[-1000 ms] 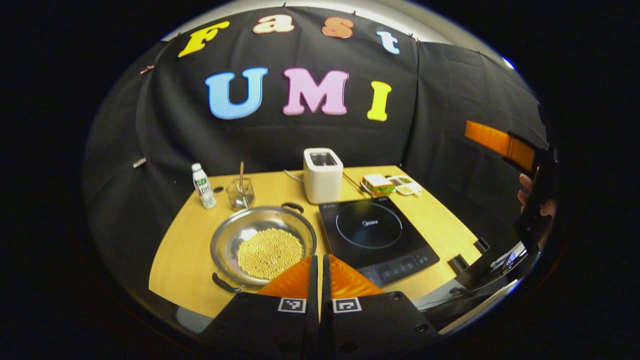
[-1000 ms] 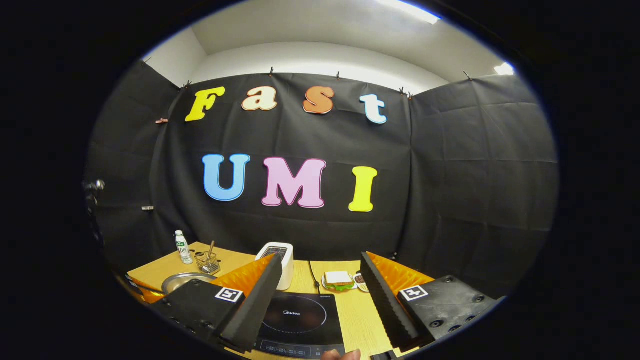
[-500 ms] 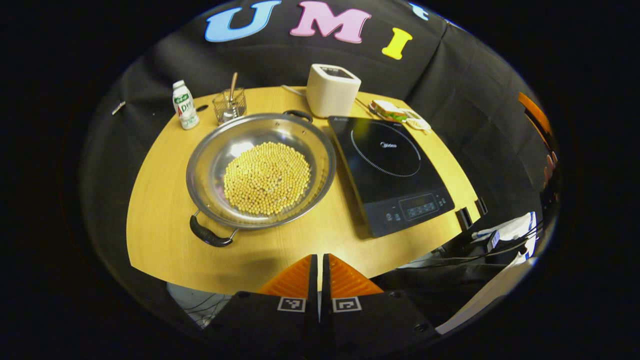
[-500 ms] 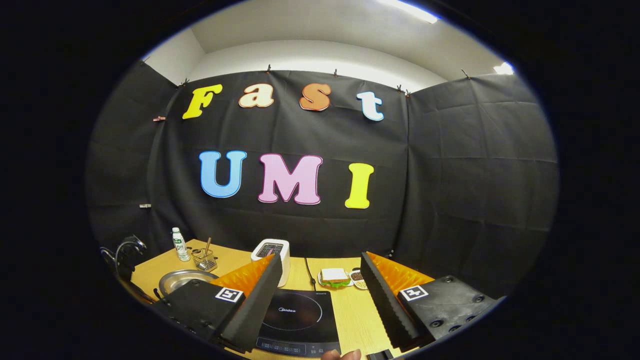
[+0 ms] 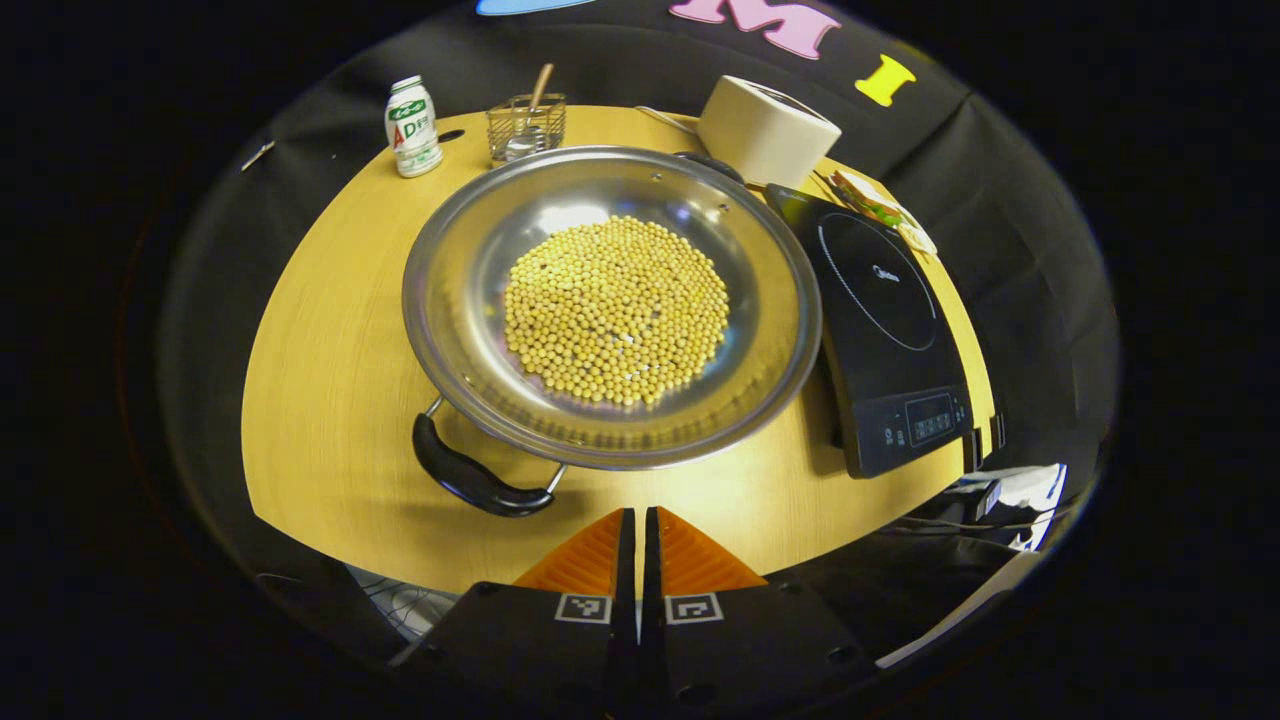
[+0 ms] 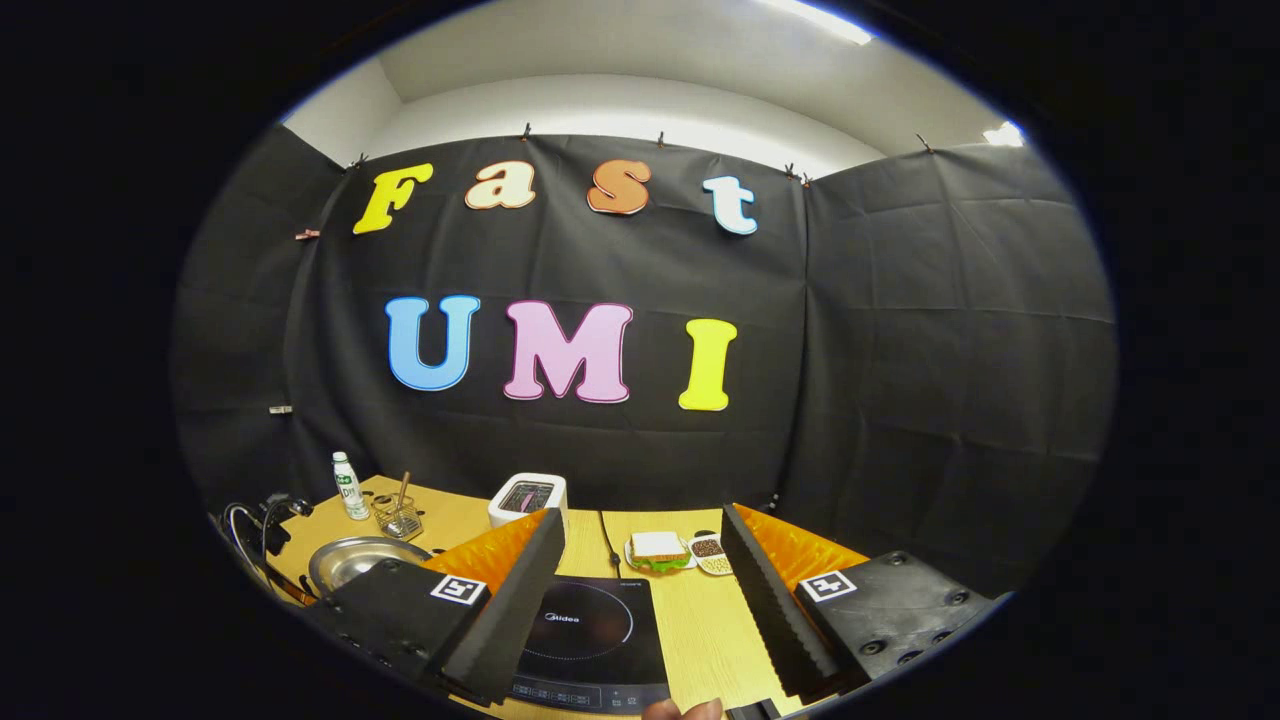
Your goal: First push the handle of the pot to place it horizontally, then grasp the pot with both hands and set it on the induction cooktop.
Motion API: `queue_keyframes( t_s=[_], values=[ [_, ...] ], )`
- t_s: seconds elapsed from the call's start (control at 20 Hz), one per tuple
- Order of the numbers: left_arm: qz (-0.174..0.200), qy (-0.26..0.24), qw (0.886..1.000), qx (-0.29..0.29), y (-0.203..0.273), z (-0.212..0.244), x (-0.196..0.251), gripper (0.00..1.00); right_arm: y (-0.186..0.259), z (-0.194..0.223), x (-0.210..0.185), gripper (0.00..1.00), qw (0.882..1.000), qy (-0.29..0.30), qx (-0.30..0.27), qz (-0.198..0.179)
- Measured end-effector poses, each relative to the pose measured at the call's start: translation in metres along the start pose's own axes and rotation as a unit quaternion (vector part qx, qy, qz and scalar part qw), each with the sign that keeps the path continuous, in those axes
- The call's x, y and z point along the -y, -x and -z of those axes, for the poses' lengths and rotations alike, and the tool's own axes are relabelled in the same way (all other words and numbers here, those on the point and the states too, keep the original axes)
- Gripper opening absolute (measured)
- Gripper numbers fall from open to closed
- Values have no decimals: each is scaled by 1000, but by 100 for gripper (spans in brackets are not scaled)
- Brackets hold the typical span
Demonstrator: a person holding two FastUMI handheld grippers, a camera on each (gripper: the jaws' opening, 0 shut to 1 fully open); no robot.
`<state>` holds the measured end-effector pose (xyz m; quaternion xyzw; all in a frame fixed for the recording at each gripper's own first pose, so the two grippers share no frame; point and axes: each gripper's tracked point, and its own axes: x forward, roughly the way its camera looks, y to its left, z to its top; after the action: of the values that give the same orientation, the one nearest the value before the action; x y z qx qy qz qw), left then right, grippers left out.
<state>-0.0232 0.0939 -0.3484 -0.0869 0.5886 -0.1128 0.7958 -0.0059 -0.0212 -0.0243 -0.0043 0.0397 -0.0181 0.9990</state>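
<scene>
A wide steel pot (image 5: 610, 300) full of yellow beans sits on the wooden table (image 5: 330, 350), its black near handle (image 5: 470, 480) pointing toward the front left and its far handle (image 5: 710, 165) by the toaster. My left gripper (image 5: 638, 522) hovers shut and empty just in front of the pot's rim, right of the near handle. The black induction cooktop (image 5: 880, 310) lies to the pot's right. In the right gripper view, my right gripper (image 6: 640, 560) is open above the cooktop (image 6: 590, 630), and the pot (image 6: 355, 560) shows at the lower left.
A white toaster (image 5: 765, 130), a small bottle (image 5: 412, 125) and a wire holder with a spoon (image 5: 525, 125) stand along the table's far edge. A plate with a sandwich (image 6: 655, 550) lies behind the cooktop. Cables hang below the table's right corner (image 5: 990, 490).
My left gripper has moved forward and down toward the pot, which now looms larger, and it stays shut. The right gripper has barely shifted and stays open.
</scene>
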Motion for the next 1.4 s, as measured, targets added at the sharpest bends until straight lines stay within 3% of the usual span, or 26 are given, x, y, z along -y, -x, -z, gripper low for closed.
queue_keyframes(
  t_s=[0.1,0.35,0.7,0.95,1.4],
  values=[
    [-6,24,1000,5,-4,-6,-11,5,-2,-1,1,98,1000,0,0,3],
    [19,108,994,12,-8,-12,-21,5,-11,0,0,98,1000,0,-3,4],
    [-54,128,990,20,-5,-27,-82,5,-17,8,-5,98,1000,5,-12,-1],
    [-112,109,987,32,-1,-46,-121,5,-23,10,-6,98,1000,4,-18,1],
    [-153,106,981,58,-4,-91,-168,5,-26,20,-5,98,999,19,-33,7]
  ],
)
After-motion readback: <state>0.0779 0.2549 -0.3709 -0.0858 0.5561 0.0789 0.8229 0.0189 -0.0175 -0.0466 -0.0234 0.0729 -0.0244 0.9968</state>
